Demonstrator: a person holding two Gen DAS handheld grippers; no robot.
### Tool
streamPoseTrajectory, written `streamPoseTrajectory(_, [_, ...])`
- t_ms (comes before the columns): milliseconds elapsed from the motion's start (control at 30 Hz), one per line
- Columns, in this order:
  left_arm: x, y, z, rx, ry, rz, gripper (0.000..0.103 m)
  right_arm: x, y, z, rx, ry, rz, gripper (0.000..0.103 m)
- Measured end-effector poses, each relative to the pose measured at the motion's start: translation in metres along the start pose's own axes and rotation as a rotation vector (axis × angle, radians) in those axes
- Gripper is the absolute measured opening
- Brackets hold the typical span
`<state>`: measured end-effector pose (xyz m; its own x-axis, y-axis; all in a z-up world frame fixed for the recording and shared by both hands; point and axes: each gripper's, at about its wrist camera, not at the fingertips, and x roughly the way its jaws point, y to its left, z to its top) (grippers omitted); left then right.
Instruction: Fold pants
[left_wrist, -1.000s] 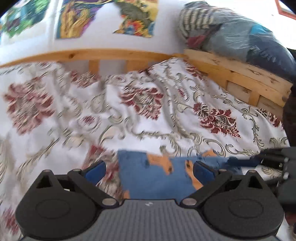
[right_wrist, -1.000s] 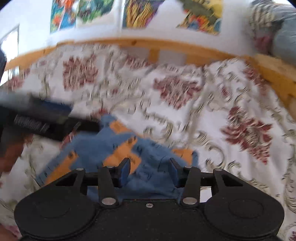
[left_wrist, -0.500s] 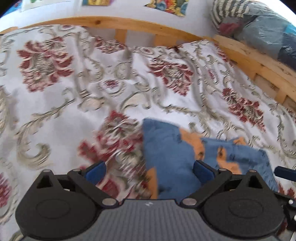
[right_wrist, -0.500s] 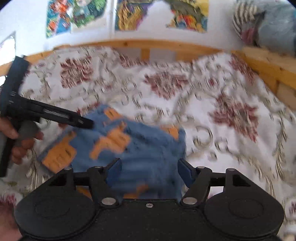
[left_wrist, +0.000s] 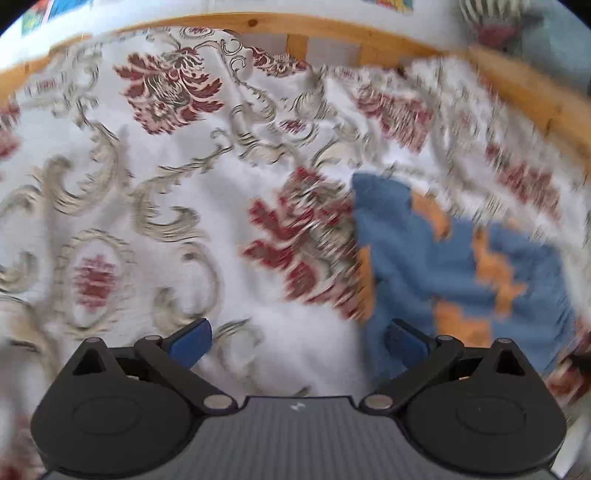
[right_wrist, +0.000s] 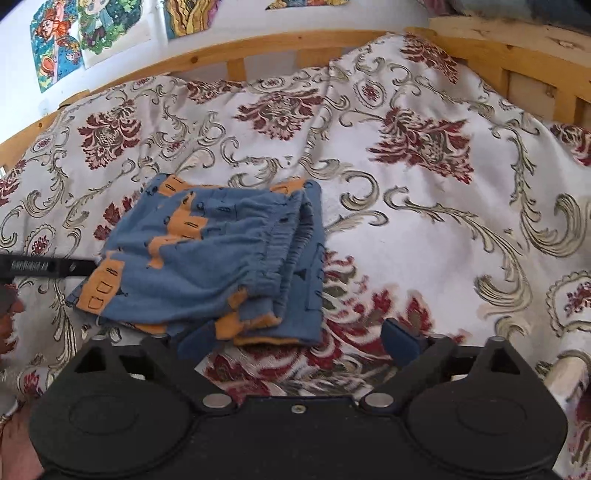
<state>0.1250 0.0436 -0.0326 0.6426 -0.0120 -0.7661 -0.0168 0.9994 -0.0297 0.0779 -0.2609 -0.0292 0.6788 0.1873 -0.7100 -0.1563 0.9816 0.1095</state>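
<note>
The folded pants (right_wrist: 207, 258) are lying on the bedspread (right_wrist: 424, 221) (blue with orange patches); both grippers, left (left_wrist: 297, 341) and right (right_wrist: 297, 341), are hanging released, holding nothing.

Blue-orange pants (right_wrist: 207, 254) — folded, on bedspread (right_wrist: 424, 229)

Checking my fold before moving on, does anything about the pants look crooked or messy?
Slightly. The folded pants lie askew on the bedspread, with layers not lined up: orange hems poke out unevenly along the near edge. Nothing looks damaged.
</note>
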Motion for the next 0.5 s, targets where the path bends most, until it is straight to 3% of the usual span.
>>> streamPoseTrajectory(100, [-0.006, 0.000, -0.006, 0.086, 0.064, 0.128, 0.103, -0.002, -0.006, 0.002, -0.001, 0.023, 0.017, 0.101])
streamPoseTrajectory(167, [-0.013, 0.007, -0.008, 0.100, 0.082, 0.149, 0.103, -0.002, -0.011, 0.004, -0.006, 0.046, 0.040, 0.102])
streamPoseTrajectory(333, [-0.030, 0.019, -0.002, 0.026, 0.090, 0.096, 0.103, -0.003, -0.019, 0.010, -0.042, 0.099, 0.092, 0.102])
streamPoseTrajectory(500, [-0.030, 0.014, 0.016, 0.014, 0.108, -0.024, 0.103, 0.001, -0.030, 0.030, -0.043, 0.161, 0.177, 0.102])
